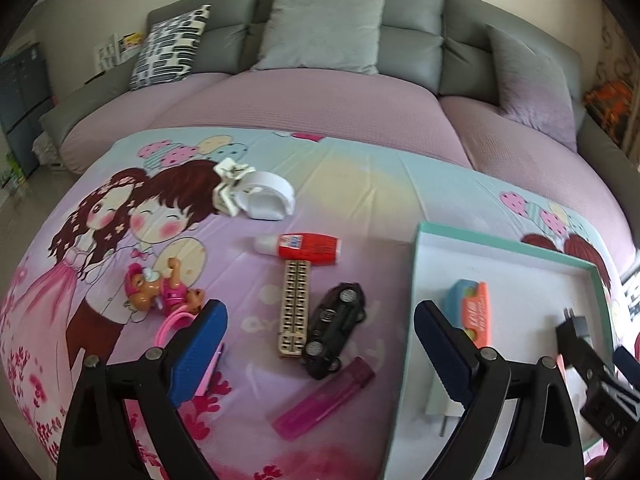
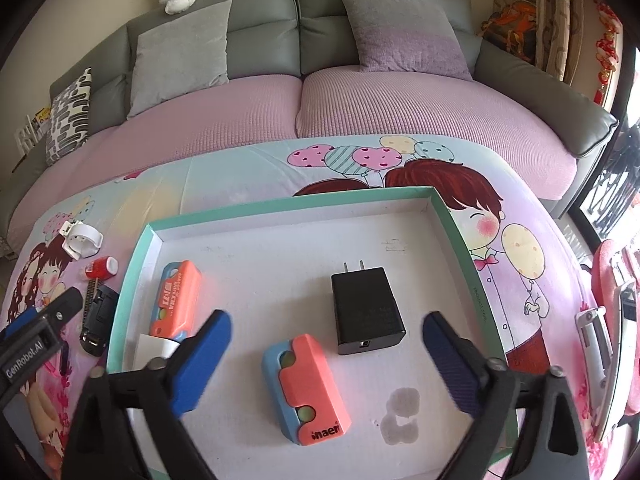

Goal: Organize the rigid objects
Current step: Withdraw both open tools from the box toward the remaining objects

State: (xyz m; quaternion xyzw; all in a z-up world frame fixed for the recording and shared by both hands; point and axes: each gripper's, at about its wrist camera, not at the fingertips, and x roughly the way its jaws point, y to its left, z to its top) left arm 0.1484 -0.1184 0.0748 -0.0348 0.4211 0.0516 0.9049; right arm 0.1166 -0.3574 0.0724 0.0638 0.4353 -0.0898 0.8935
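Observation:
A shallow teal-rimmed white box [image 2: 288, 204] lies on the cartoon sheet; it also shows in the left wrist view [image 1: 500, 244]. It holds a black charger [image 2: 366, 310], two orange-blue erasers [image 2: 308, 392] [image 2: 176, 298] and a white adapter [image 2: 150, 350]. My right gripper [image 2: 326, 358] is open and empty above the near eraser. My left gripper [image 1: 316, 340] is open and empty over a black toy car [image 1: 338, 330], a beige comb-like strip [image 1: 295, 308] and a purple lighter [image 1: 324, 398].
On the sheet left of the box lie a red glue bottle [image 1: 302, 247], a white tape holder [image 1: 262, 196], a pink dog figure [image 1: 160, 290] and a pink item [image 1: 176, 322]. A grey sofa [image 1: 340, 40] with cushions stands behind. A red-white object [image 2: 608, 320] lies at the right.

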